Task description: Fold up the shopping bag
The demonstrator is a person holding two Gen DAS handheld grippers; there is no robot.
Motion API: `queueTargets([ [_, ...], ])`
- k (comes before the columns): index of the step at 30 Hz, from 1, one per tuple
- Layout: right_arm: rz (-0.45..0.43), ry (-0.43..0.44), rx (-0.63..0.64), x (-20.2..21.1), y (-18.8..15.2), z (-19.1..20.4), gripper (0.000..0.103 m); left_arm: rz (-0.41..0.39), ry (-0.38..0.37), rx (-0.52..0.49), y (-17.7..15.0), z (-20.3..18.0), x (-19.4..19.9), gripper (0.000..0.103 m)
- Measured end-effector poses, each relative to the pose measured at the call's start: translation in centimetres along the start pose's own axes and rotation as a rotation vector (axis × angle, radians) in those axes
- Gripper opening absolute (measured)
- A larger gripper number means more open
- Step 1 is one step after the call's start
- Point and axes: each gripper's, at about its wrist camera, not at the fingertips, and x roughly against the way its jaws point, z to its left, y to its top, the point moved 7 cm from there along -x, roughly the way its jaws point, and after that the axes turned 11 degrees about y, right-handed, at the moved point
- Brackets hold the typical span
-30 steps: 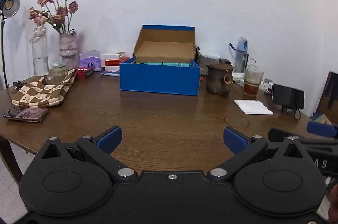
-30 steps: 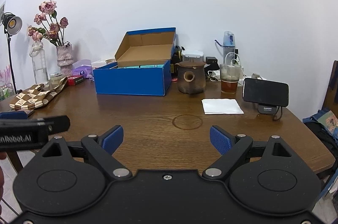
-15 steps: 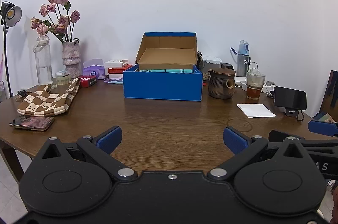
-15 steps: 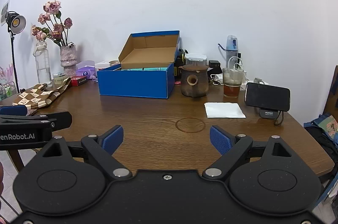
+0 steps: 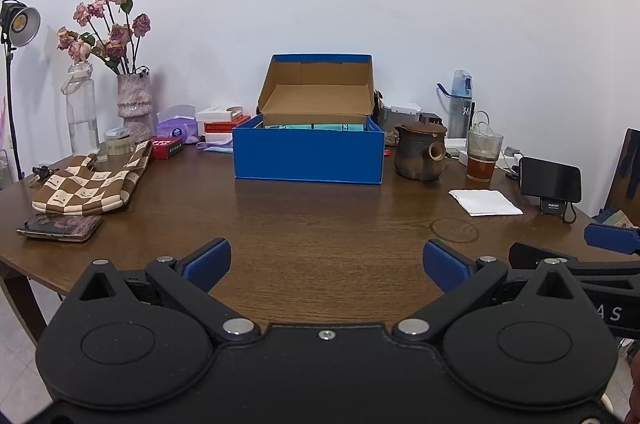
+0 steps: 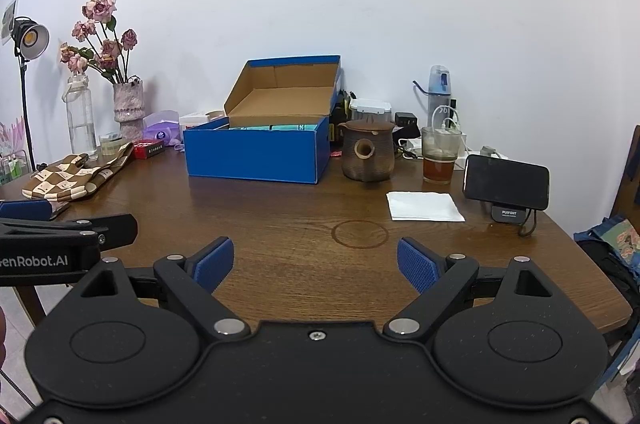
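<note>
The shopping bag [image 5: 88, 188], a brown-and-cream checkered cloth bag, lies loosely flat at the left side of the wooden table [image 5: 320, 224]; in the right wrist view the bag [image 6: 72, 180] sits far left. My left gripper [image 5: 326, 258] hovers over the table's near edge, open, with nothing between its blue pads. The bag is well ahead of it to the left. My right gripper [image 6: 316, 258] is also open and empty, beside the left one and over the near edge. Neither gripper touches the bag.
An open blue box [image 5: 308, 154] stands mid-table, at the back. Right of it are a brown teapot [image 5: 420, 152], a glass of tea [image 5: 482, 156], a white napkin [image 5: 484, 202] and a phone on a stand [image 5: 550, 180]. A flat phone [image 5: 60, 226] lies just in front of the bag, and a vase of roses [image 5: 134, 100] stands behind it.
Both views have shifted and levelled slightly since a second ago. Both grippers stay open, and nothing on the table has moved.
</note>
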Motion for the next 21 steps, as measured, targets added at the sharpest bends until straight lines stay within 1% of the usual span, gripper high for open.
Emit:
queueTargets([
  [21,0.003,-0.002,0.0,-0.06,-0.13,-0.1,0.091,0.001,0.004,-0.008,-0.2,-0.02,0.03,0.103],
])
